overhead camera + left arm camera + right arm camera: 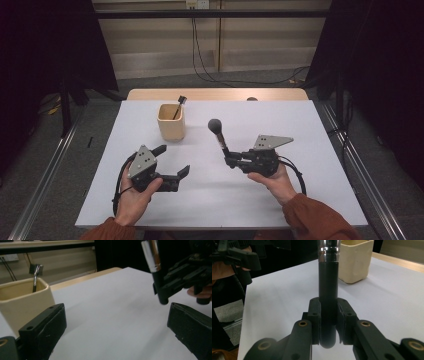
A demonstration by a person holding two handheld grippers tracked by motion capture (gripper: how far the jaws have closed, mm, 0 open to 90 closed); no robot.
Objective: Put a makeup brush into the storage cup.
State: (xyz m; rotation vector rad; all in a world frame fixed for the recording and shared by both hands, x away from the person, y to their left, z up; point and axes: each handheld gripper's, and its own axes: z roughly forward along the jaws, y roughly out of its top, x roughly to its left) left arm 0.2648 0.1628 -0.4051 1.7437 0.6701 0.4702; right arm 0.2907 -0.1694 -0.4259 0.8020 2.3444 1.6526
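Right gripper (pixel 231 161) jaws clamp the makeup brush (pixel 218 134), not yet in the cream cup (pixel 171 121); left gripper (pixel 174 162) jaws gape empty.

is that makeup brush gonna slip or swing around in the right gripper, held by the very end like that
The makeup brush looks stiff: its handle stands straight out of the right gripper. Only the round, smooth butt end sits between the pads, so it could pivot or slide if bumped. It is probably light, but the fluffy head sits far from the grip, so some wobble seems likely.
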